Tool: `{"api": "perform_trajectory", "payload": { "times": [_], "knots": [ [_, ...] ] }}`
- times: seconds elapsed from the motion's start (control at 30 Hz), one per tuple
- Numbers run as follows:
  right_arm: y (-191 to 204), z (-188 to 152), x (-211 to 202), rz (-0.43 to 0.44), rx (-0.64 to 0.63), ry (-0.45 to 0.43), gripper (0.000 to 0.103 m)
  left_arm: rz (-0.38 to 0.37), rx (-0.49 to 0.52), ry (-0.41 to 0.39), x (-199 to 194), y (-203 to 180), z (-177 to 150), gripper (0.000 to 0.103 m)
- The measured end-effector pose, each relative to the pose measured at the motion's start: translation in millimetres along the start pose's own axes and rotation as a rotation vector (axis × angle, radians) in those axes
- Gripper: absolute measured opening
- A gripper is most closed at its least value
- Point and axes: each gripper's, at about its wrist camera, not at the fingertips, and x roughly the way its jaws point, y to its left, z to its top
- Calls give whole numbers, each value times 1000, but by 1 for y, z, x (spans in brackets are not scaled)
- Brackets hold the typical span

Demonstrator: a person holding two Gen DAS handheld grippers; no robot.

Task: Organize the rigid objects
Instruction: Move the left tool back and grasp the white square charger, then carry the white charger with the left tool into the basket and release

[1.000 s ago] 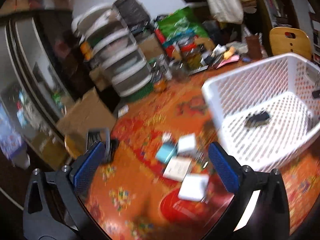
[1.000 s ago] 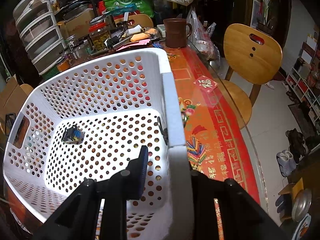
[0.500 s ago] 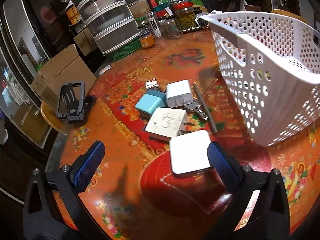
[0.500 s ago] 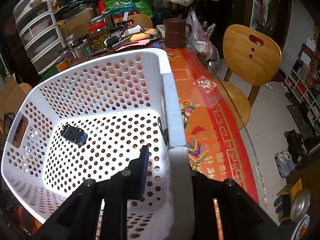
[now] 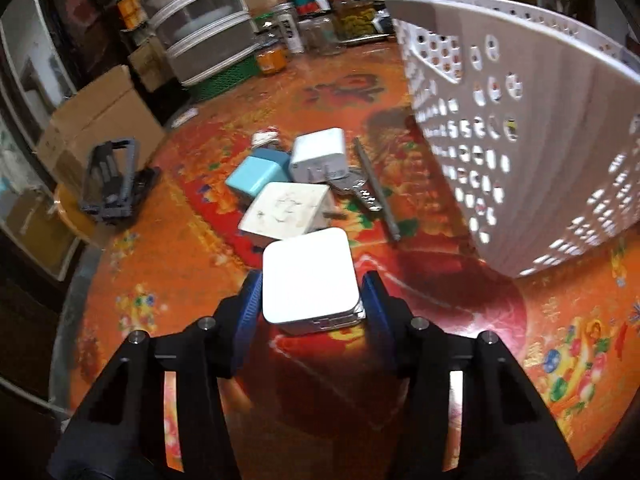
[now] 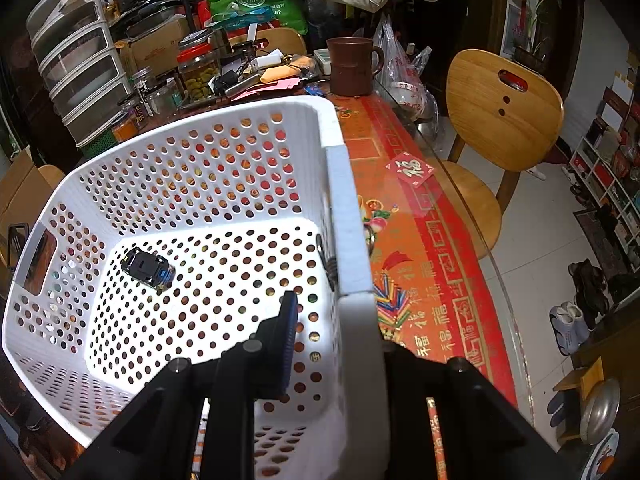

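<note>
My left gripper is shut on a white square box, one blue pad on each side, low over the red tablecloth. Beyond it lie a cream charger, a light blue charger, a white plug, keys and a thin metal rod. My right gripper is shut on the right wall of the white perforated basket, one finger inside, one outside. A small black toy car lies in the basket. The basket's wall also shows in the left wrist view.
A black folding stand lies at the table's left edge by a cardboard box. Drawers, jars and a brown mug crowd the back. A wooden chair stands right of the table.
My left gripper came down and forward to the pile and closed on the white square box. The toy car slid a little in the basket. My right gripper kept its hold on the basket wall.
</note>
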Motion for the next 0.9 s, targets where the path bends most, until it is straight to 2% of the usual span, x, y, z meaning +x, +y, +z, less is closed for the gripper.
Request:
{"api": "perform_trajectory", "payload": {
  "times": [0.3, 0.6, 0.9],
  "knots": [
    [1, -1, 1, -3, -7, 3, 20, 90, -31, -64, -18, 16, 3, 46],
    [1, 0, 1, -3, -8, 5, 20, 195, -10, -158, -56, 32, 27, 45],
    [1, 0, 1, -3, -9, 5, 20, 226, 6, -233, -93, 35, 54, 46]
  ]
}}
